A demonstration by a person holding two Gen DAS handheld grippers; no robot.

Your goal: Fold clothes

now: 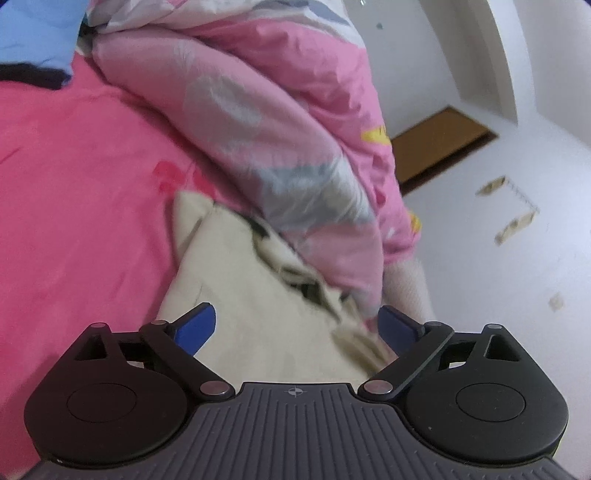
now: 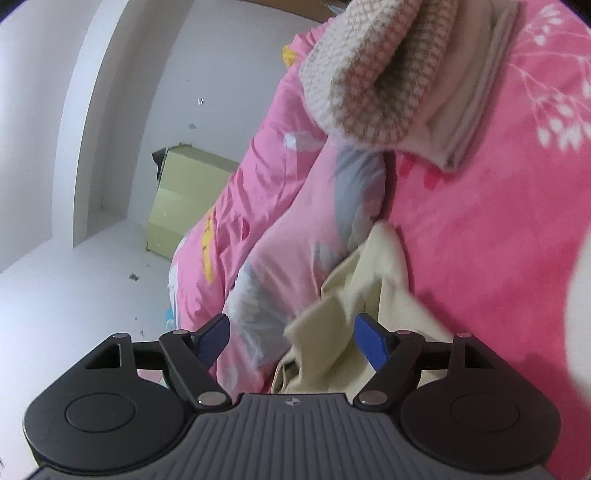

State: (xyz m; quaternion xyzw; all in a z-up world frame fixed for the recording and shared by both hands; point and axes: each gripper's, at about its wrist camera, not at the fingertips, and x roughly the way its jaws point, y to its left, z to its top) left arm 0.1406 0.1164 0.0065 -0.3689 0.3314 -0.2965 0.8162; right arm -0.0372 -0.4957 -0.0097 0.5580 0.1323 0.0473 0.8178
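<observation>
A cream garment [image 1: 236, 295] lies on the pink bed sheet [image 1: 74, 206], its far edge tucked against a pink patterned quilt [image 1: 266, 122]. My left gripper [image 1: 297, 328] hovers over it with blue pads wide apart, open, pressing on nothing. In the right wrist view the same cream garment [image 2: 343, 321] lies crumpled between the quilt [image 2: 273, 236] and the sheet [image 2: 480, 236]. My right gripper [image 2: 293, 338] stands open above its folds, and the cloth shows between the pads without being pinched.
A folded knitted sweater [image 2: 373, 70] on a beige garment rests on the sheet at the back. A blue cloth [image 1: 33, 33] lies at the far left corner. Beside the bed are white floor [image 2: 74, 295], a yellow-green box [image 2: 184, 199] and a brown cabinet [image 1: 439, 144].
</observation>
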